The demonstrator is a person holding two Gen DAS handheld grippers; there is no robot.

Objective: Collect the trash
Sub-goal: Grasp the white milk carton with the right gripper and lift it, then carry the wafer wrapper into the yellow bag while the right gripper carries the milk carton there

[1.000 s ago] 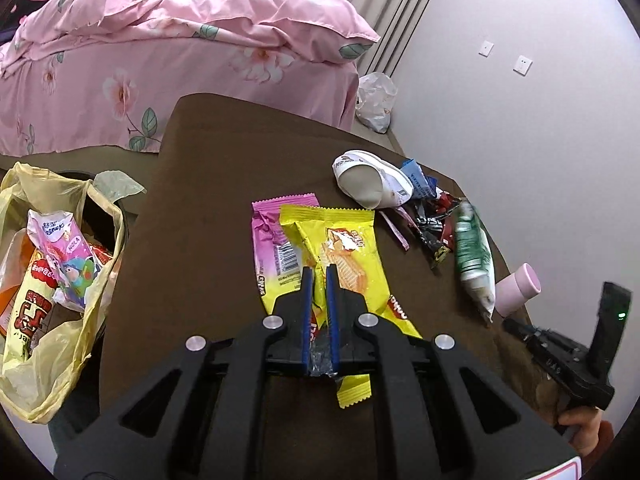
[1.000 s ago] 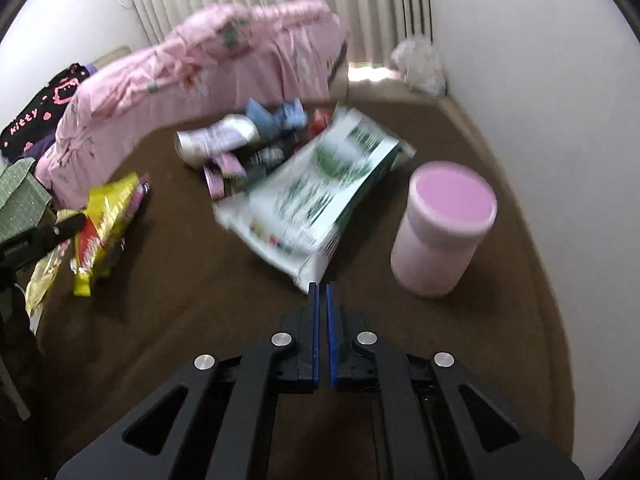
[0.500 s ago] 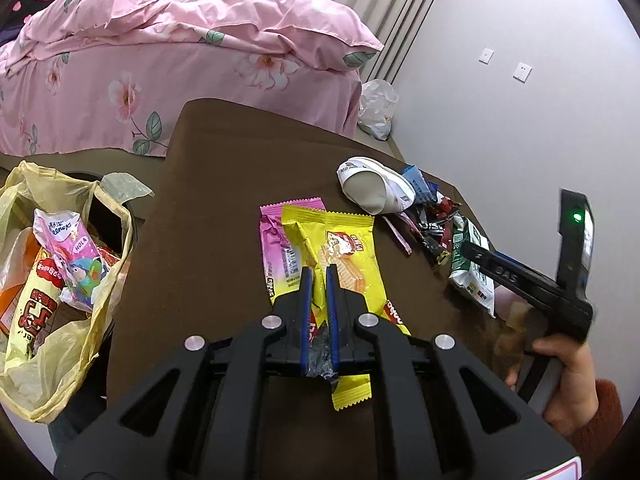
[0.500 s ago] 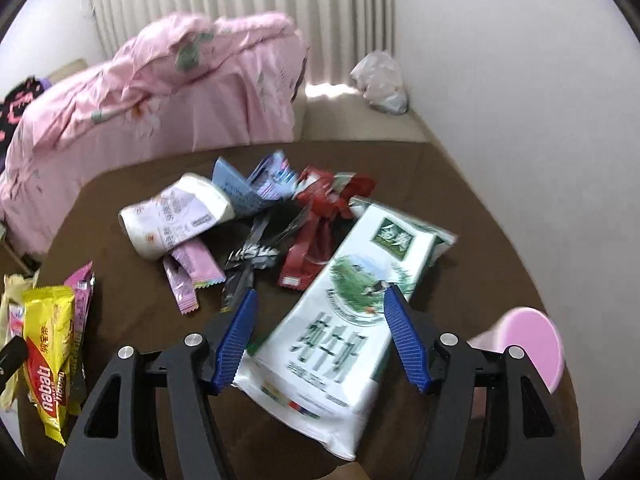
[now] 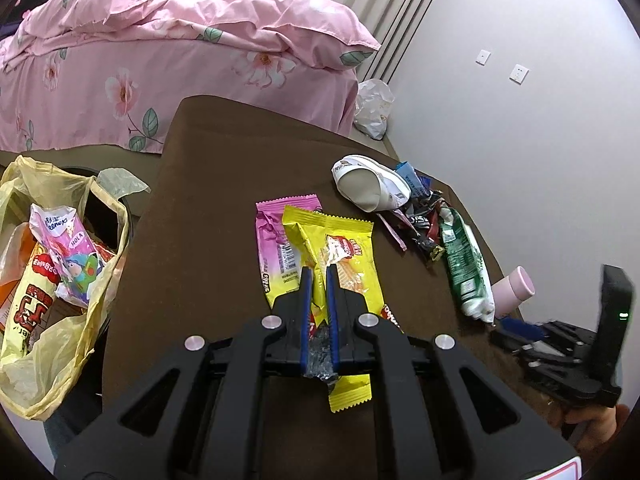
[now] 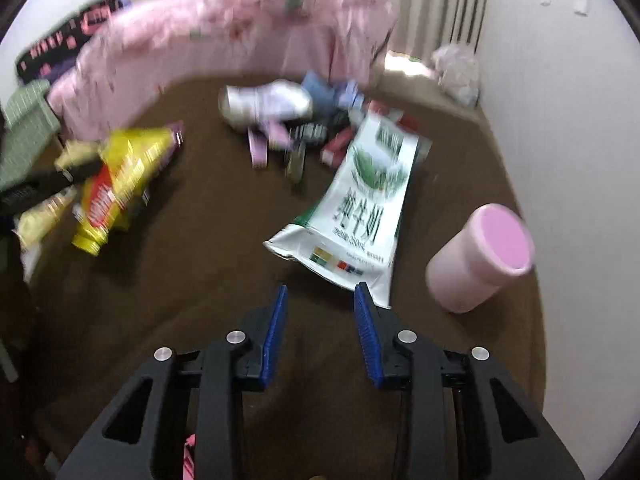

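Note:
My left gripper (image 5: pixel 318 276) is shut on a yellow snack wrapper (image 5: pixel 348 256) that lies over a pink wrapper (image 5: pixel 276 240) on the brown table (image 5: pixel 208 200). The yellow trash bag (image 5: pixel 100 292) hangs open at the table's left side, holding several packets. In the blurred right wrist view my right gripper (image 6: pixel 320 296) stands partly open, its jaws closing. Nothing is between them. The near edge of a green-and-white milk pouch (image 6: pixel 360 204) lies just ahead of its tips, by the right fingertip (image 6: pixel 360 292). The pouch (image 5: pixel 464 264) also shows in the left wrist view.
A pink cup (image 6: pixel 480 256) lies tipped to the right of the pouch near the table edge. A crushed white paper cup (image 5: pixel 372 190) and several small wrappers (image 5: pixel 420 220) lie at the table's far side. A pink bed (image 5: pixel 180 48) stands behind; a wall (image 5: pixel 520 160) runs along the right.
The right gripper opened wide from shut, reached over the milk pouch, then drew back with its jaws narrower. The left gripper kept still on the yellow wrapper.

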